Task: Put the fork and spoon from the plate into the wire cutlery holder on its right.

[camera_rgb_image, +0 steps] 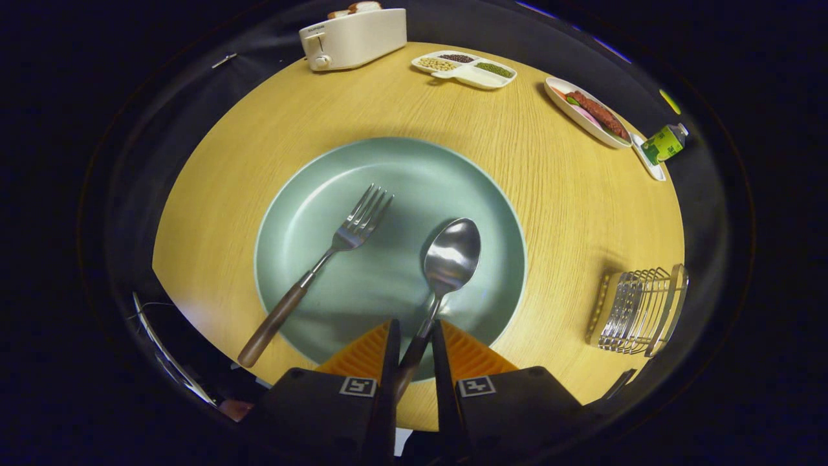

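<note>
A pale green plate (pixel 310 194) lies in the middle of the round wooden table. On it, left of centre, rests a fork (pixel 323 262) with a brown wooden handle that reaches over the plate's near rim. To its right lies a steel spoon (pixel 451 254), bowl up, its dark handle running back toward me. My gripper (pixel 414 333) straddles that handle over the plate's near rim. The fingers stand only narrowly apart, and slim gaps show on both sides of the handle. The wire cutlery holder (pixel 637 310) stands on the table to the right of the plate.
A white toaster (pixel 352 37) with bread in it stands at the far edge. Beside it is a divided dish of beans (pixel 464 68). An oval dish of food (pixel 587 111) and a green bottle (pixel 665 144) are at the far right.
</note>
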Motion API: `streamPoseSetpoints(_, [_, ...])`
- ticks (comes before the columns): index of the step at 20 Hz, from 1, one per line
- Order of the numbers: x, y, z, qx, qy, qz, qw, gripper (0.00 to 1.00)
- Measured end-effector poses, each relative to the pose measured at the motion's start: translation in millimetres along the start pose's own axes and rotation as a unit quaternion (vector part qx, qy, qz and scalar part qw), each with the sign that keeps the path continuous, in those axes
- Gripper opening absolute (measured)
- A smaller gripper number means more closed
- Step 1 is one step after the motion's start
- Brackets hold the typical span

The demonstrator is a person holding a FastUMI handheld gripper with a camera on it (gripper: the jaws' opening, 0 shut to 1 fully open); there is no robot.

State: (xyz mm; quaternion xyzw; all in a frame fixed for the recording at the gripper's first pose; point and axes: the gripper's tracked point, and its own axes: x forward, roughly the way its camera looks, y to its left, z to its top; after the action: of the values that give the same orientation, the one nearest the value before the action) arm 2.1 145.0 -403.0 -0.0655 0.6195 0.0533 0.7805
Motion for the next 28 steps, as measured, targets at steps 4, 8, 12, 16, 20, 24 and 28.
streamPoseSetpoints(4, [0.4,1.0,5.7,0.009,-0.004,0.032,0.999,0.12])
streamPoseSetpoints(8, [-2.7,-8.9,13.1,0.018,-0.022,0.047,0.999,0.06])
streamPoseSetpoints(12, [-28.3,-15.8,17.0,0.053,-0.028,0.075,0.995,0.06])
streamPoseSetpoints(16, [-58.7,-25.5,16.0,0.054,-0.04,0.095,0.993,0.06])
streamPoseSetpoints(20, [-89.6,-42.3,6.3,0.043,-0.042,0.119,0.991,0.06])
streamPoseSetpoints(24, [-121.8,-76.2,0.4,0.027,-0.044,0.13,0.99,0.06])
streamPoseSetpoints(28, [-151.3,-134.9,-3.0,0.008,-0.036,0.116,0.993,0.06])
